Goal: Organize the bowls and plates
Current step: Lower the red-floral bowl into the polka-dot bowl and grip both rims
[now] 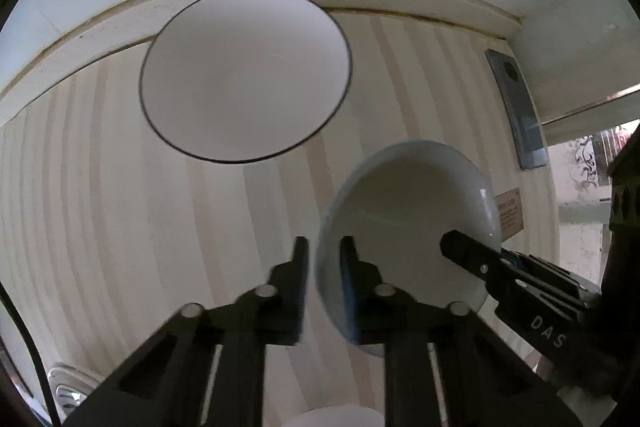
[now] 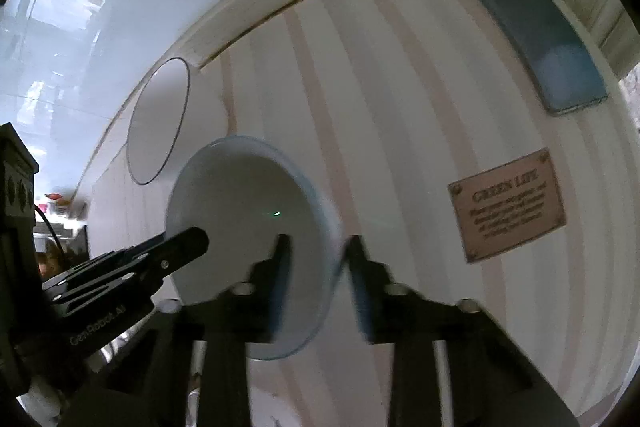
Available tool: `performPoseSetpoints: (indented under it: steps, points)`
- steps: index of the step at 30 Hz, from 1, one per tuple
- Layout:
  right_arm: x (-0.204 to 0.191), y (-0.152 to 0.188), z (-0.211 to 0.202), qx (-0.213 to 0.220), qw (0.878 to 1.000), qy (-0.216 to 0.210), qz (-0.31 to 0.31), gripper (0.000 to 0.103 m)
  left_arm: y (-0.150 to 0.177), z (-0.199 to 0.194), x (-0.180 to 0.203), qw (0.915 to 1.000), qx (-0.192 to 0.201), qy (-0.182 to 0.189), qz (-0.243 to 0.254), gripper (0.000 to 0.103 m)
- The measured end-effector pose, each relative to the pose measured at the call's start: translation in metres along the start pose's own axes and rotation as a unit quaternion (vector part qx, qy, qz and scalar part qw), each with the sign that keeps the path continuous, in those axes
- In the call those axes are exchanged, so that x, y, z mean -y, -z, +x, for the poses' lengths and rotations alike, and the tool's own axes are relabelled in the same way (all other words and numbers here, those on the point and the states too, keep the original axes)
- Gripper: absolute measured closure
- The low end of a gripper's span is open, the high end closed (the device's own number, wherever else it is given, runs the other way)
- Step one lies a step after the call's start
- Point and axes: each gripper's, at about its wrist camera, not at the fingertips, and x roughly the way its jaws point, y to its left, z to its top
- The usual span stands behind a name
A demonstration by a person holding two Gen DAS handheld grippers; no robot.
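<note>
- Left wrist view: your left hand-held gripper has its fingers straddling the near rim of the blue bowl, one inside and one outside; blur hides whether they pinch it or sit just apart.
- The bowl is tilted above the striped bench, and its lower edge is hidden behind the finger.
- The right hand-held gripper reaches in over the bowl's far side; only one fingertip shows.
- A white bowl with a dark rim stands near the back edge, well apart.
- A phone lies at the right.
- Right wrist view: your right hand-held gripper likewise straddles the bowl's rim, contact smeared by blur.
- The placard reads "GREEN LIFE"; its smaller print is unreadable.
</note>
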Motion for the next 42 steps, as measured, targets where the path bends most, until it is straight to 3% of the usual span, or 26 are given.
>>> performPoseSetpoints:
  steps: [12, 22, 33, 42]
  points:
    - [-0.011, 0.004, 0.004, 0.0, 1.0, 0.01, -0.021, 0.089, 0.006, -0.013, -0.001, 0.9998, 0.014, -0.012, 0.006, 0.093]
    - [-0.026, 0.022, -0.026, 0.002, 1.0, -0.008, -0.029, 0.089, 0.027, -0.059, -0.002, 0.9993, 0.038, -0.003, 0.001, 0.093]
    - [-0.051, 0.087, -0.082, -0.006, 0.998, -0.023, -0.063, 0.089, 0.091, -0.114, -0.006, 0.9989, 0.046, 0.008, -0.003, 0.093]
    - [-0.064, 0.149, -0.083, -0.045, 0.995, -0.025, -0.084, 0.088, 0.139, -0.091, -0.021, 1.0, -0.004, 0.005, -0.005, 0.093]
